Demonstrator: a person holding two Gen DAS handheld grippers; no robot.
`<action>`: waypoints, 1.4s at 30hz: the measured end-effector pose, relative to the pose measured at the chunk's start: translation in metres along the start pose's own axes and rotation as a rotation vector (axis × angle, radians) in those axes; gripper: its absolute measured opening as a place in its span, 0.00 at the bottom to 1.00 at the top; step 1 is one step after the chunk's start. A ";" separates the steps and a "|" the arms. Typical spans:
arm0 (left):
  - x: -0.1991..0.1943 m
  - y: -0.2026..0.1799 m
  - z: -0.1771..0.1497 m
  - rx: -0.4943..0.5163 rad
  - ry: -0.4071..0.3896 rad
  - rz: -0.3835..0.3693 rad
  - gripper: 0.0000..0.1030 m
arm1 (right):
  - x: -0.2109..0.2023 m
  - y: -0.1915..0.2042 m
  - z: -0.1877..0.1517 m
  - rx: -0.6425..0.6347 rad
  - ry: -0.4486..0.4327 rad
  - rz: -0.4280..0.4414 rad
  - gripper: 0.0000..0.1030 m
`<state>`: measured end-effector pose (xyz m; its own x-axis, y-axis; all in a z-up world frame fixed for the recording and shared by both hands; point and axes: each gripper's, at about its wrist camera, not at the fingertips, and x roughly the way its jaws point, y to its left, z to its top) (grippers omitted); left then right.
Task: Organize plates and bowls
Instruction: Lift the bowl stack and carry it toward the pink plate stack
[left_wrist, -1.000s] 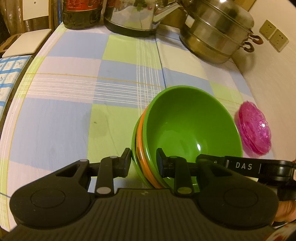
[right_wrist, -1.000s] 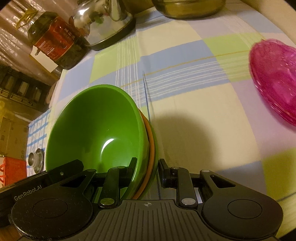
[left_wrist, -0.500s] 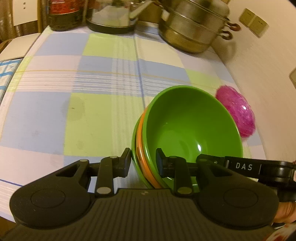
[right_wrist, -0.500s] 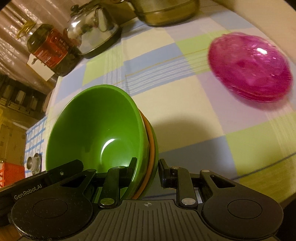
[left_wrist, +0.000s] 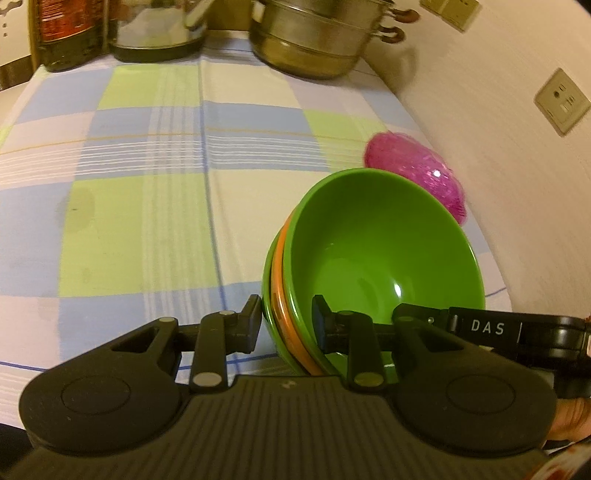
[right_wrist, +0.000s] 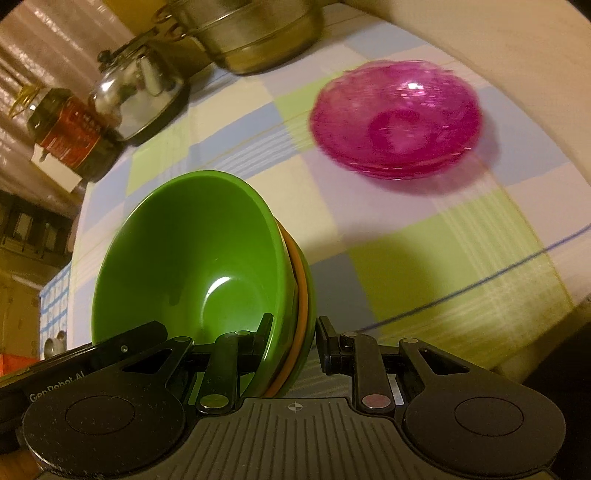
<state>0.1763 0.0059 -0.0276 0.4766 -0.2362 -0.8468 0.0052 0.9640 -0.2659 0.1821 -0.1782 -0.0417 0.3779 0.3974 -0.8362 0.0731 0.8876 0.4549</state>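
Nesting green-orange-green, the bowl stack (left_wrist: 369, 258) sits clamped by both grippers.

Checked surface against a wall, with kitchenware along its far edge.

The surface (left_wrist: 147, 206) wore a cloth of blue, pale green and cream squares crossed by thin white and blue lines. Along its far edge stood a dark bottle with a red label (left_wrist: 66, 33) at the left, a shiny kettle on a dark base (right_wrist: 138, 98) beside it, and a stacked metal steamer pot (left_wrist: 314, 40) towards the far right corner. A stack of pink translucent plates (right_wrist: 397, 118) rested near the right edge, close to the wall, well apart from the pot. A faint stain (left_wrist: 79, 210) marked a green square towards the left edge.
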 end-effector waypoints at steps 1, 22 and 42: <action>0.001 -0.004 -0.001 0.006 0.001 -0.005 0.25 | -0.002 -0.003 -0.001 0.004 -0.004 -0.004 0.23; 0.018 -0.072 -0.005 0.106 0.024 -0.099 0.25 | -0.052 -0.065 -0.009 0.113 -0.080 -0.074 0.23; 0.012 -0.099 0.024 0.150 -0.016 -0.121 0.25 | -0.072 -0.076 0.011 0.143 -0.108 -0.068 0.23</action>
<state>0.2026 -0.0894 0.0001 0.4782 -0.3510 -0.8051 0.1942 0.9362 -0.2928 0.1589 -0.2771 -0.0126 0.4640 0.3037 -0.8322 0.2292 0.8662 0.4439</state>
